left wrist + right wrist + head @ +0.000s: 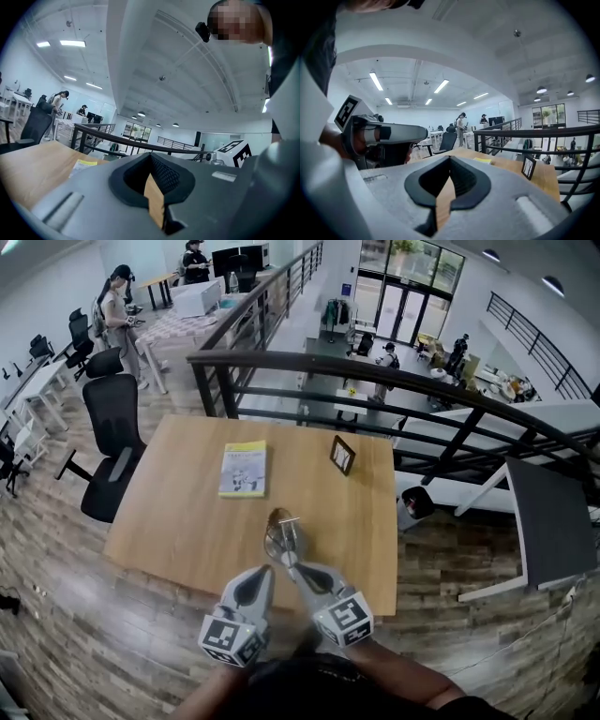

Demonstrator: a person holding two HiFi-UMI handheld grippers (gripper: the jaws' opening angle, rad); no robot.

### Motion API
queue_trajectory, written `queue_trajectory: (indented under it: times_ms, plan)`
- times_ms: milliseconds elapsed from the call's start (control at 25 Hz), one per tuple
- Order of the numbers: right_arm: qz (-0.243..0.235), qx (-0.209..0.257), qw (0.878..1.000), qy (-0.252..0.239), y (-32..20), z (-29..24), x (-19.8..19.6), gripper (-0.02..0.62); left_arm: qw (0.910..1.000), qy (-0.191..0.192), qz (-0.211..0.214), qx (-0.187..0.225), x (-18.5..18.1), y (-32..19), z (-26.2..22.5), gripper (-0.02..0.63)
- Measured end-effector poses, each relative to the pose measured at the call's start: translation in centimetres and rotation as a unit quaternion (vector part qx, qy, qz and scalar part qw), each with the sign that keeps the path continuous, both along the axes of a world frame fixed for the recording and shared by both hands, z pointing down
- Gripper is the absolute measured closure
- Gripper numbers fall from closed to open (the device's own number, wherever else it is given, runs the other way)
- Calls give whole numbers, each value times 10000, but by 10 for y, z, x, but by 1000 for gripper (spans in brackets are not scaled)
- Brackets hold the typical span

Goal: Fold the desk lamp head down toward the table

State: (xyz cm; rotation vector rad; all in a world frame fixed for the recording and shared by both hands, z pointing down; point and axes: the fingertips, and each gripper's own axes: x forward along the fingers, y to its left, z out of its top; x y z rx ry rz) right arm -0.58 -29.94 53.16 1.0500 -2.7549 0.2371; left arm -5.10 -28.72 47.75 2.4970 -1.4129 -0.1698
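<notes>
Silvery metal desk lamp [282, 531] stands near the pale wooden table's [178, 531] front edge. My left gripper [265, 570] and right gripper [293, 568] sit close by it (all 4 jaws closed, empty). I'd open one, clasp the head and tilt slowly.

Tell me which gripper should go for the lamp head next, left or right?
Right, probably. In the head view the right gripper has its tip closest to the desk lamp, while the left gripper sits slightly farther back. Both have jaws together and hold nothing, so either must open first.
</notes>
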Motion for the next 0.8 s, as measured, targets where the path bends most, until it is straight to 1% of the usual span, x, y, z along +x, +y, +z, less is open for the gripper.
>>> queue_trajectory:
  times_ms: [120,320,520,680,800]
  plan:
    - [92,-33,9999,-47,21,-7,-10,592,9999,-45,151,71,-6,20,-5,604]
    - [216,71,9996,-191,56,-20,-34,592,9994,-37,277,183,-28,57,-9,604]
    - [265,234,9992,-174,104,-27,-54,592,9987,-21,452,234,-42,101,-14,604]
    - [370,288,9987,-201,142,-30,-58,592,9974,20,670,253,-41,135,-10,604]
    - [447,317,9983,-182,164,-32,-52,592,9962,101,824,259,-32,151,-11,604]
